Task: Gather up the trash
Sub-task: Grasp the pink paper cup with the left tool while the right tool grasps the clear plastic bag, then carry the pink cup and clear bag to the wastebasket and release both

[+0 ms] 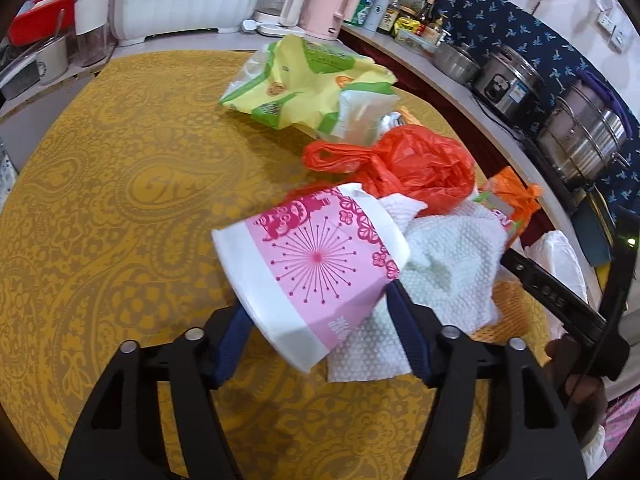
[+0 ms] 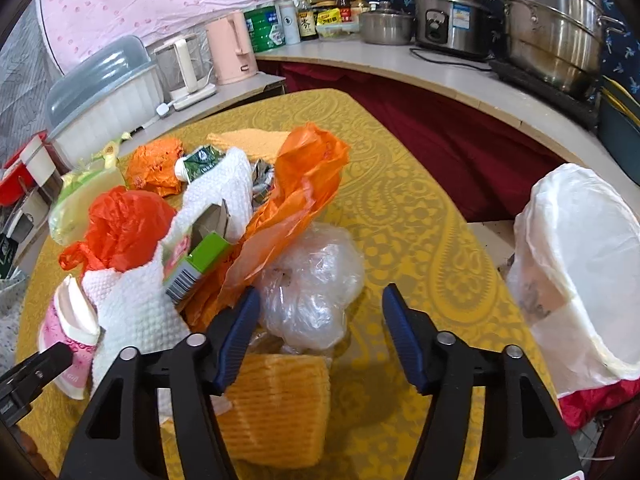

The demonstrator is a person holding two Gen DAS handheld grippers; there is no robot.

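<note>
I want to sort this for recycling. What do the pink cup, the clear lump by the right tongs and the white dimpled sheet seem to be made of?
Pink cup: likely paper, matte, printed, its rim crushed flat.
Clear lump: thin plastic film, glossy and crinkled.
White sheet: probably paper towel, soft with embossed dots.

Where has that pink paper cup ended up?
The pink paper cup lies on its side on the yellow tablecloth, between the left gripper fingers, against the white paper towel.

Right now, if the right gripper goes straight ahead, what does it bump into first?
Probably the crumpled clear plastic bag, lying just ahead between the right gripper's open fingers. Depth is hard to judge, though.
</note>
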